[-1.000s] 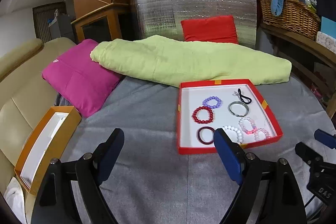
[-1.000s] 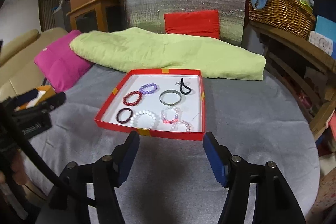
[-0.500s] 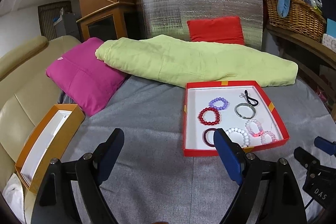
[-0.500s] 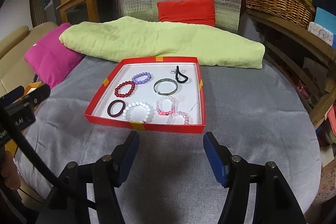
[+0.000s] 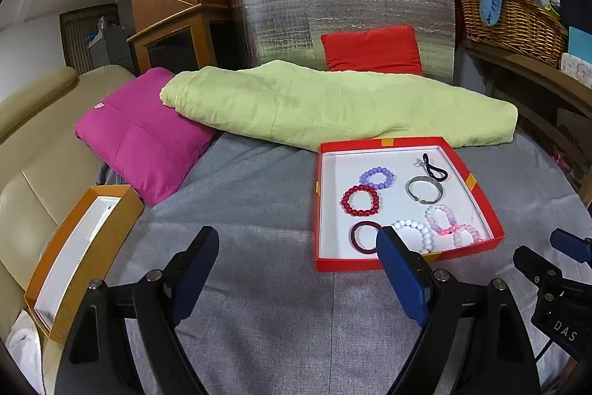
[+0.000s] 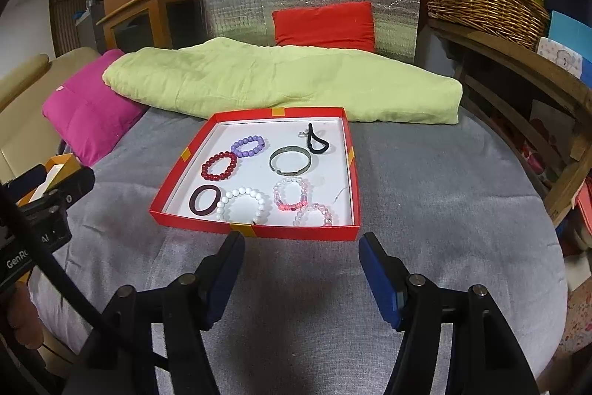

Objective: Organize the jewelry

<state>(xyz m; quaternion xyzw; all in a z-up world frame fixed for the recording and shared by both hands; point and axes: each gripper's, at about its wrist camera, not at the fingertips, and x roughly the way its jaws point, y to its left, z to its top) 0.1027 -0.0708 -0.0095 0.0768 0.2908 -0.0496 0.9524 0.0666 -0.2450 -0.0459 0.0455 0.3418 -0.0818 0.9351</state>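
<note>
Your right gripper (image 6: 299,247) and left gripper (image 5: 296,247): both spread wide, nothing held, hovering over grey bedspread (image 6: 425,210). Just past them, red tray (image 6: 255,231) has all 8 pieces inside, white bead bracelet (image 6: 242,204) nearest. Orange box (image 5: 88,247) off left looks unfilled. Guessing sorting hasn't started.

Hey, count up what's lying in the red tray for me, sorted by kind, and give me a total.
In the red tray:
Beaded bracelets: 5 (purple, red, white, pink, pale pink)
Metal bangle: 1
Plain dark red band: 1
Black loop: 1
Total: 8
</note>
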